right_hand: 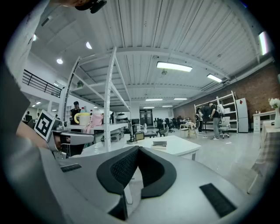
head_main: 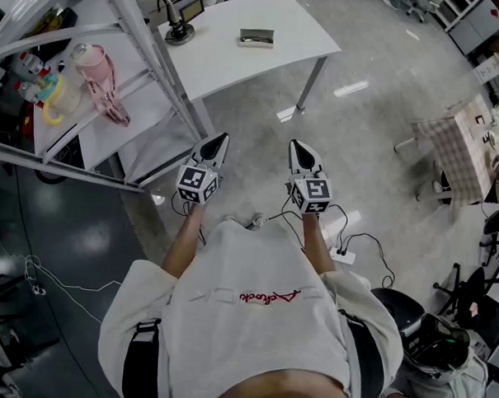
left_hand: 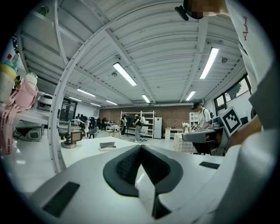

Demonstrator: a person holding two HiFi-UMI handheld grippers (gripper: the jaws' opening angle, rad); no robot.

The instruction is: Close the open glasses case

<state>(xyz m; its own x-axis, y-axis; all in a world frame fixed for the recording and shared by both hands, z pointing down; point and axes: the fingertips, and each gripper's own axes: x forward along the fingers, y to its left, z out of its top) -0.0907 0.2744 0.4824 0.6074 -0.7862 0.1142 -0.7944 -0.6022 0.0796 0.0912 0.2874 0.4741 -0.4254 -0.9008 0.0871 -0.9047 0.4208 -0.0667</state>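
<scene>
The open glasses case [head_main: 256, 38] lies on the white table [head_main: 231, 53], well ahead of both grippers; it also shows small in the left gripper view [left_hand: 107, 145] and the right gripper view [right_hand: 159, 143]. My left gripper [head_main: 223, 138] and right gripper [head_main: 295, 144] are held side by side over the floor, short of the table's near edge, both pointing toward it. Each one is shut with nothing between its jaws. The left gripper's tips [left_hand: 141, 147] and the right gripper's tips [right_hand: 138, 148] meet in their own views.
A metal shelf rack [head_main: 131, 73] stands at the left with a pink bottle [head_main: 97, 68] and a yellow-and-white cup [head_main: 52, 95]. A black stand [head_main: 179, 26] sits on the table's far left. Cables and a power strip [head_main: 343, 256] lie on the floor. People stand far off.
</scene>
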